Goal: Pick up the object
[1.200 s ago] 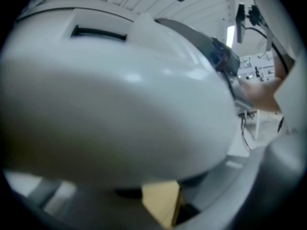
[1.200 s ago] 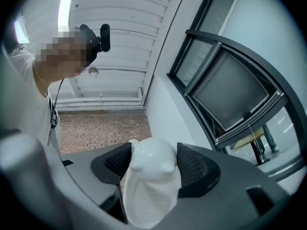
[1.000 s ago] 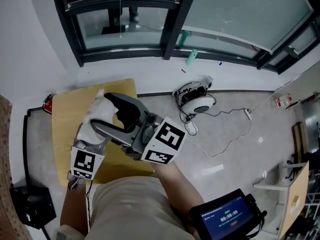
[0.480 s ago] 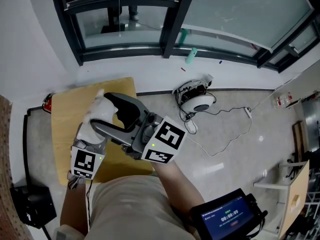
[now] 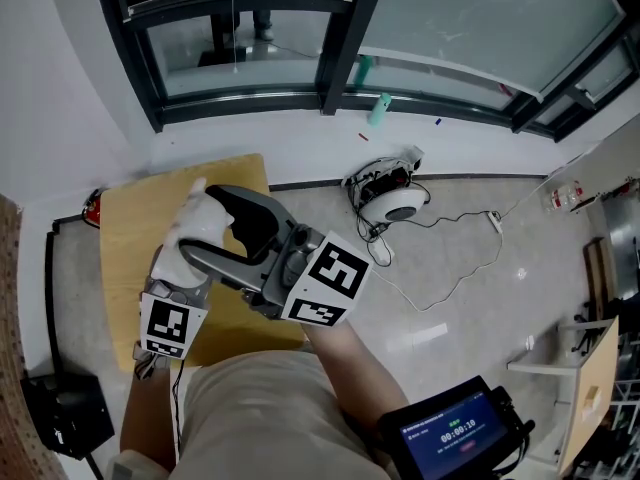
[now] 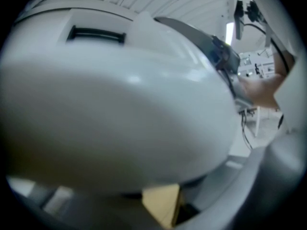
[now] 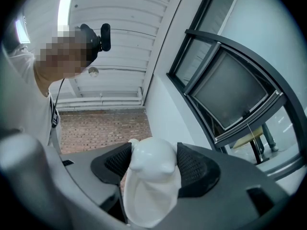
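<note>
The white figurine (image 7: 151, 190) is held between the 2 pads of the right gripper (image 7: 152, 159), over the yellow surface (image 5: 125, 233), its long axis lying along the jaws. The left gripper (image 5: 172, 286) sits just beside; its jaw state cannot be told.

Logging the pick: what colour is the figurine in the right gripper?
The figurine is plain glossy white, clearest in the right gripper view.

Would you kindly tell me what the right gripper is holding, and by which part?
A white figurine, held by the right gripper, with its jaws pressing on either side of the head.
</note>
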Demonstrator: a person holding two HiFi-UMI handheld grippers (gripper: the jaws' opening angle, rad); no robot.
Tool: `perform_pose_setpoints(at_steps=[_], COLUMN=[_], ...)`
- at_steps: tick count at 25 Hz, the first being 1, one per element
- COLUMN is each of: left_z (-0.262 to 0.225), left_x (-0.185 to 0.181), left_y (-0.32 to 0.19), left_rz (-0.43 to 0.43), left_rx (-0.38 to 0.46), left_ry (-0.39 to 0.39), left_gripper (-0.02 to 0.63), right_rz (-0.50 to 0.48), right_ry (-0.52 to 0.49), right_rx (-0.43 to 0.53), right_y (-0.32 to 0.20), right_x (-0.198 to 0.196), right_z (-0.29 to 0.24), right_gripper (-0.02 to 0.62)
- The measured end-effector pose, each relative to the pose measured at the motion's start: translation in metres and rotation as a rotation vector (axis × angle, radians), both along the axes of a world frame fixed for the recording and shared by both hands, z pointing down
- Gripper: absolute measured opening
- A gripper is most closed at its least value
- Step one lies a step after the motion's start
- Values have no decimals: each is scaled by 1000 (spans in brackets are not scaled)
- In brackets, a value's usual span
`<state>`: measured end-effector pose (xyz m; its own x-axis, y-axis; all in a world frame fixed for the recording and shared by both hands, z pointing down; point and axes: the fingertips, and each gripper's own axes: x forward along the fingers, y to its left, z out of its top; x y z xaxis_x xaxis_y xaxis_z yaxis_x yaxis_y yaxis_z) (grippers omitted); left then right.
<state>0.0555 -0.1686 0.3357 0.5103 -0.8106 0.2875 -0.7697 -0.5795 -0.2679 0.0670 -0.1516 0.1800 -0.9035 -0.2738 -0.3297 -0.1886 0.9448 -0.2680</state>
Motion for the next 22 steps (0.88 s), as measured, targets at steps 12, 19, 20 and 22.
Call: perform_pose_setpoints(at_steps=[12,19,20,22], left_z=[6,12,14,20], left_x=[-1,-1,-1,-2], left_y=[2,4,4,5], left_rz=[-4,-11,-11,-11], left_rx=[-14,-37,-42,-59], left_ry=[-6,-5,-4,-6], left_gripper=[137,137,137,137], right_rz=[1,2,2,2], right_ry=[2,12,12,13], right_rx=[-14,-31,-36,-52], right_y=[0,-1,-1,-3], right_x=[0,-2,-2,-3], right_z=[5,11,13,18], right_gripper=[307,307,307,306])
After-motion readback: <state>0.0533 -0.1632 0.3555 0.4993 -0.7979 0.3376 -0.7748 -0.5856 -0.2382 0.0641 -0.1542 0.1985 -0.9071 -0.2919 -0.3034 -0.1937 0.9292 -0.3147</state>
